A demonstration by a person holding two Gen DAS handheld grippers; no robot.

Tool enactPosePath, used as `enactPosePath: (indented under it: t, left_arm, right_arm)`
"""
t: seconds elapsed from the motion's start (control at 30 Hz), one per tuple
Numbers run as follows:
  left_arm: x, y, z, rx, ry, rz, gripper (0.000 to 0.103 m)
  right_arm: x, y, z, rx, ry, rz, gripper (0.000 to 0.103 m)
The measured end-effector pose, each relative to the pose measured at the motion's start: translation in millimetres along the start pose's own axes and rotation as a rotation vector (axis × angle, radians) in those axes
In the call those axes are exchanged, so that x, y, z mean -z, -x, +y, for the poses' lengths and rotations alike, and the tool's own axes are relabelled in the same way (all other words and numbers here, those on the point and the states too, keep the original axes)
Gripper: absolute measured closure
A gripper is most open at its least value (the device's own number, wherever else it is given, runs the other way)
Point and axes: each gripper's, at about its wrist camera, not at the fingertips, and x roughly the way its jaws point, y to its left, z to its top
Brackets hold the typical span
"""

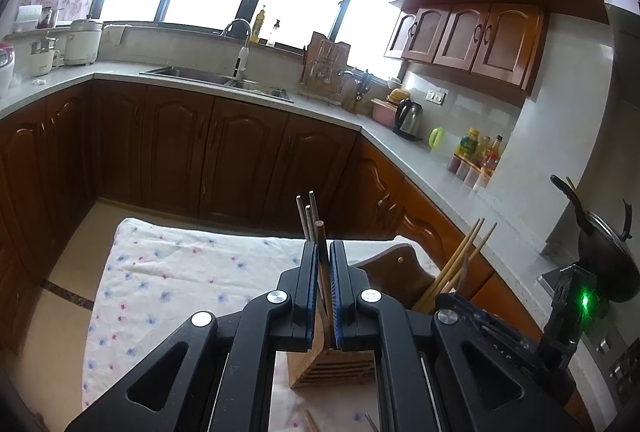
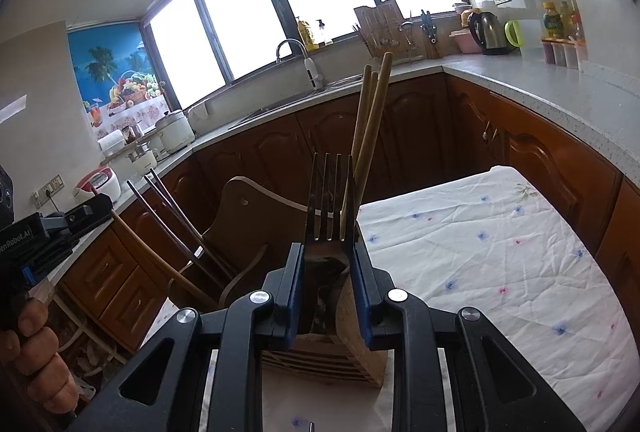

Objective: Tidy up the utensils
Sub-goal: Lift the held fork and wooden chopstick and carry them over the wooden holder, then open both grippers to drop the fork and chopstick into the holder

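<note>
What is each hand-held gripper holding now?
Left hand-held gripper: closed on thin dark chopsticks.
Right hand-held gripper: closed on a shiny metal fork.

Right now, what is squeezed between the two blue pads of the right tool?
A metal fork, tines pointing up. The right tool holds it above the wooden utensil block, with bamboo chopsticks standing just behind. The right wrist view shows this.

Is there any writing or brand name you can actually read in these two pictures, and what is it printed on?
"enRobot.AI": white letters, cut off by the picture's edge, on the black body of the left claw, right wrist view.
Yellow-labelled sauce bottles: print too small to read.
Embossed marks on the black handheld device at the left wrist view's lower right: too blurred to read.
Nothing else is legible.
</note>
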Motion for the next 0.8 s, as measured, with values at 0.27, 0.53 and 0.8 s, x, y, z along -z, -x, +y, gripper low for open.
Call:
enactPosePath:
  t: [0.27, 0.53, 0.8]
  left_arm:
    - [-0.6, -0.1, -1.0, -0.008, 0.007, 0.004, 0.094]
    - [2.7, 2.1, -3.2, -0.015, 0.018, 0.009, 0.08]
    - [9.1, 19.0, -6.2, -0.017, 0.029, 0.002, 0.047]
  right_arm:
    - [-1.0, 3.2, -1.6, -0.006, -0.02, -0.003, 0.076]
    - [-1.5, 9.9, -6.8, -0.003, -0.034, -0.012, 0.076]
    - [-0.6, 24.3, -6.4, -0.007, -0.052, -0.027, 0.065]
